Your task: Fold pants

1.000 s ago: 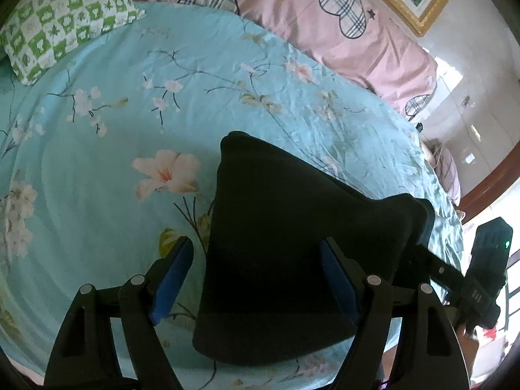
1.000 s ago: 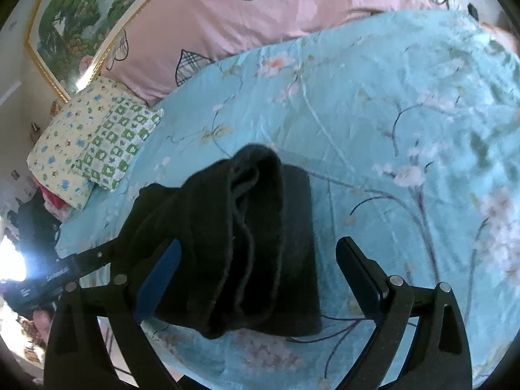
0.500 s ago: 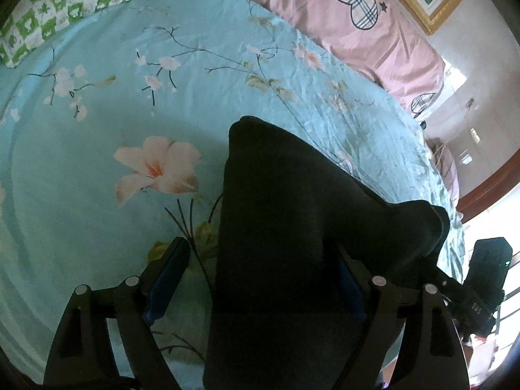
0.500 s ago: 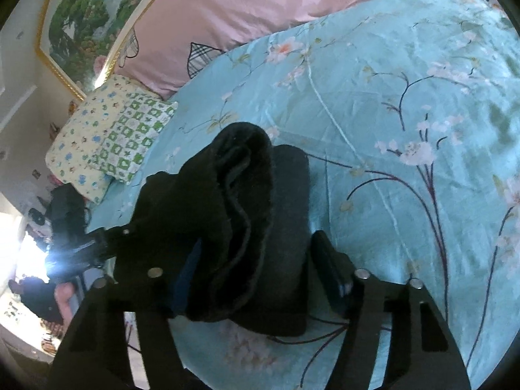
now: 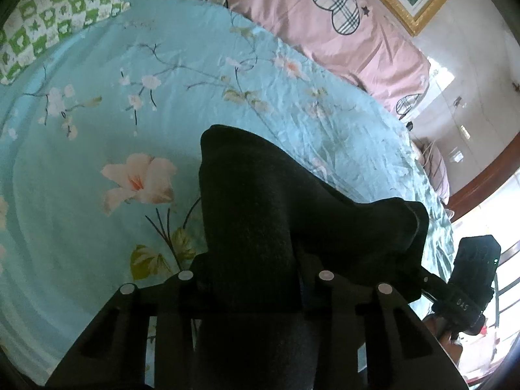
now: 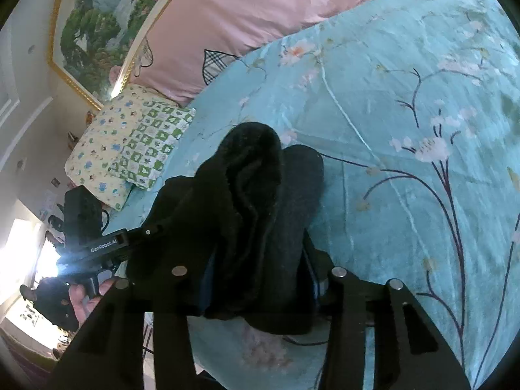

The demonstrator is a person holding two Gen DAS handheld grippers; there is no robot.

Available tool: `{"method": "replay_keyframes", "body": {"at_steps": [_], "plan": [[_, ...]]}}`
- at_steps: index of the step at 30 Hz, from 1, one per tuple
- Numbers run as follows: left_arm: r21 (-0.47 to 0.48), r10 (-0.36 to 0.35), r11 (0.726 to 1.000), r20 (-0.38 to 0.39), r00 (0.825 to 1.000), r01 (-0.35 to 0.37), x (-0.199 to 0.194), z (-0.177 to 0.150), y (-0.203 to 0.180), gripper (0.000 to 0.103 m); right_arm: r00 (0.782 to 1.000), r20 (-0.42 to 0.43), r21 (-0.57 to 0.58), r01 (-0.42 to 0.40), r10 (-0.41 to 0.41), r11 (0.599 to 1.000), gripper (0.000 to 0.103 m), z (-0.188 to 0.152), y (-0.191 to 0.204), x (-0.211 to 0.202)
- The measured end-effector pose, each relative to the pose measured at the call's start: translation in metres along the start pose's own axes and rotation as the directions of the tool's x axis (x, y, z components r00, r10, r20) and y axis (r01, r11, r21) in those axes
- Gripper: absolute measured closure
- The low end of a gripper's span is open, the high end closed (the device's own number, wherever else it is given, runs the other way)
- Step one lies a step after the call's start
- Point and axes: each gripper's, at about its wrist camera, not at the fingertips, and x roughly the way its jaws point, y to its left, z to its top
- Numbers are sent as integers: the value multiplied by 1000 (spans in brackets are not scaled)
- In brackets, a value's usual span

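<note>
pants (image 5: 260, 211) on bedsheet (image 5: 97, 195) | pillows (image 6: 130, 149) behind | quilt (image 5: 292, 26) behind

Your black pants (image 5: 260, 201) lie bunched on a turquoise bedsheet (image 5: 97, 211) printed with pale pink blossoms, dark thin branches and olive-green leaves. Beyond the pants from you, the quilt (image 5: 292, 9) is plain pink with hearts in black-and-white plaid. Beside that quilt sits a pillow (image 6: 146, 146) checked green and white, and against it a cream pillow (image 6: 94, 162) dotted with small blue and green figures. Above the quilt, the picture frame (image 6: 61, 68) is gold around a green landscape.
</note>
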Motion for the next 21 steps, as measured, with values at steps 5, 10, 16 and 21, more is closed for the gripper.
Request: {"method": "replay_keyframes", "body": {"at_steps": [5,10,16,21], "plan": [[23,33,999,45,998,-34,-18,2,-5,69,1000,21,-19,-13,13,1000,60,8,12,-3],[16,70,997,110,991,-72,-43,11,4,70,999,25,-54,-45,46,998,61,21,28,5],[-10,155,988,192,969,-156,-68,28,25,70,995,23,-134,-96,100,986,61,46,59,32],[-56,214,977,220,952,-207,-76,46,51,70,991,-7,-193,-133,134,972,61,66,83,69]]}}
